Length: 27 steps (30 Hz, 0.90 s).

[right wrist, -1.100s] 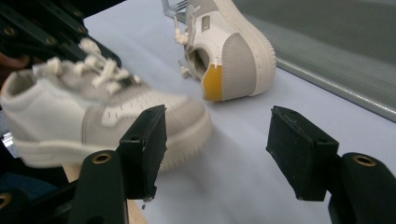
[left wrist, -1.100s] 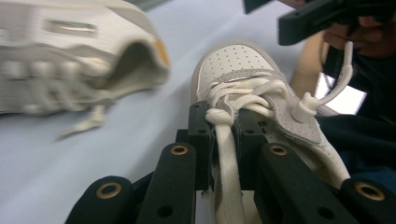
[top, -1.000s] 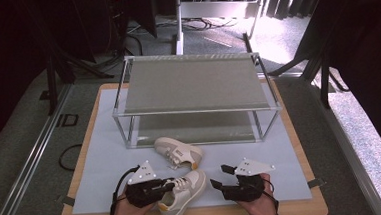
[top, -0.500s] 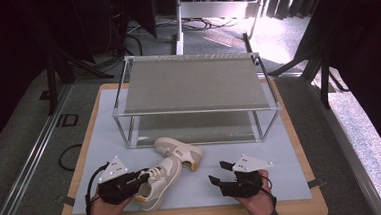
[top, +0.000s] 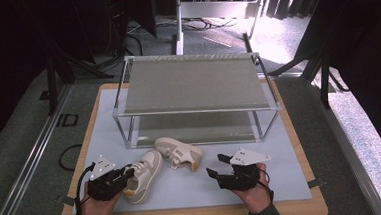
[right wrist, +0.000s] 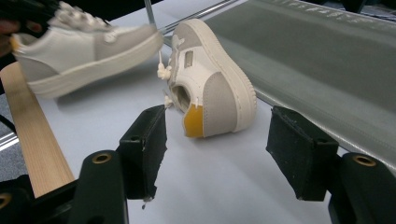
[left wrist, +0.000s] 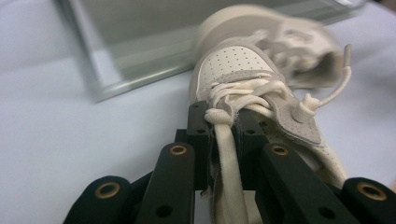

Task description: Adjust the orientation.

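Left hand-held gripper [top: 128, 173] pinches the sneaker [top: 143, 175] by its laces, toe toward upper right (long axis diagonal); right hand-held gripper [top: 217, 167] gapes wide, empty.

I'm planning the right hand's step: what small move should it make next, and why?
Probably ease the right gripper forward around the cream-and-grey sneaker lying on its side: its jaws stand open, with that shoe's heel just ahead, untouched. The left gripper is already shut on the other cream sneaker.

The far sneaker [left wrist: 285, 44] is blurred behind the held sneaker [left wrist: 243, 84].
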Motion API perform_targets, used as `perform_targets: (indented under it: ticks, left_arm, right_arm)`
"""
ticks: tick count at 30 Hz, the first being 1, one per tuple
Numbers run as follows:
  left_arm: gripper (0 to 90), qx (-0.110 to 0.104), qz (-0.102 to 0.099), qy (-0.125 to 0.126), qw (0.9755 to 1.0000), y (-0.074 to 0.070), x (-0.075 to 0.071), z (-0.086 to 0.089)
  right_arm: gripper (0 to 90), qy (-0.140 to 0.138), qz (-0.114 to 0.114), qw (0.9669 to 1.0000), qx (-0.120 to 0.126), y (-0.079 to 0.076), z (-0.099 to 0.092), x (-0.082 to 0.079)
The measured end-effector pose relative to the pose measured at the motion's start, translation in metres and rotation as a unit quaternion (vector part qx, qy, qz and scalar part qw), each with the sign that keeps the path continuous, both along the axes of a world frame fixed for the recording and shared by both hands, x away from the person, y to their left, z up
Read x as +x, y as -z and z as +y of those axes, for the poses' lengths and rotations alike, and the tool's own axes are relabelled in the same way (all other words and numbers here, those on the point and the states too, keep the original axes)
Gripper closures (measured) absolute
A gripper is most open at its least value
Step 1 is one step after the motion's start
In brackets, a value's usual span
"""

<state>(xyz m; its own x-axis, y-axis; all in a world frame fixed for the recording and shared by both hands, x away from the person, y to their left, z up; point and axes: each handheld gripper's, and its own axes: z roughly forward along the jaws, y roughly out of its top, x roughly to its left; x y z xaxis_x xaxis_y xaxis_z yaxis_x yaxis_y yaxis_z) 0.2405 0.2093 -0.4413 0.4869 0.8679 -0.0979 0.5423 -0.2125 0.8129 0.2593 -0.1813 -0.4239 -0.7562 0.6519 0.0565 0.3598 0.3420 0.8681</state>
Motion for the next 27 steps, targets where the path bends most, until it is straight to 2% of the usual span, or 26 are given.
perform_targets:
  ticks: [1,2,3,5,13,15,20,23,27]
  left_arm:
    - [79.9,0.009,0.001,-0.010,0.9999,0.002,0.001,-0.001]
    - [79.9,0.009,0.001,-0.010,0.9999,0.002,0.001,-0.001]
    - [79.8,0.025,0.001,-0.025,0.9994,0.003,0.001,-0.005]
    - [79.2,0.030,-0.001,-0.029,0.9991,0.005,0.002,-0.008]
    - [73.2,0.023,-0.002,-0.008,0.9997,0.009,0.004,-0.016]
    - [67.5,0.022,-0.002,-0.002,0.9998,0.010,0.004,-0.017]
    - [62.3,0.015,-0.003,-0.004,0.9999,0.013,0.005,-0.015]
    - [61.5,0.003,-0.002,-0.004,1.0000,0.014,0.005,-0.014]
    - [61.3,0.002,-0.002,-0.003,1.0000,0.014,0.005,-0.014]
  right_arm:
    - [37.1,0.000,0.000,1.0000,0.000,0.000,0.001,0.000]
    - [37.1,0.000,0.000,1.0000,-0.001,0.000,0.001,0.001]
    - [37.1,-0.001,0.000,1.0000,-0.002,0.000,0.002,0.001]
    - [37.0,-0.001,0.000,1.0000,-0.006,0.001,0.004,0.001]
    - [37.0,-0.005,-0.001,1.0000,-0.009,0.002,0.009,0.005]
    - [37.1,-0.009,-0.004,0.9999,-0.012,0.001,0.013,0.009]
    - [37.1,-0.015,-0.016,0.9995,-0.022,-0.001,0.022,0.016]
    - [45.0,-0.030,-0.024,0.9988,-0.029,-0.004,0.030,0.024]
    - [53.9,-0.049,-0.045,0.9967,-0.046,-0.005,0.042,0.032]
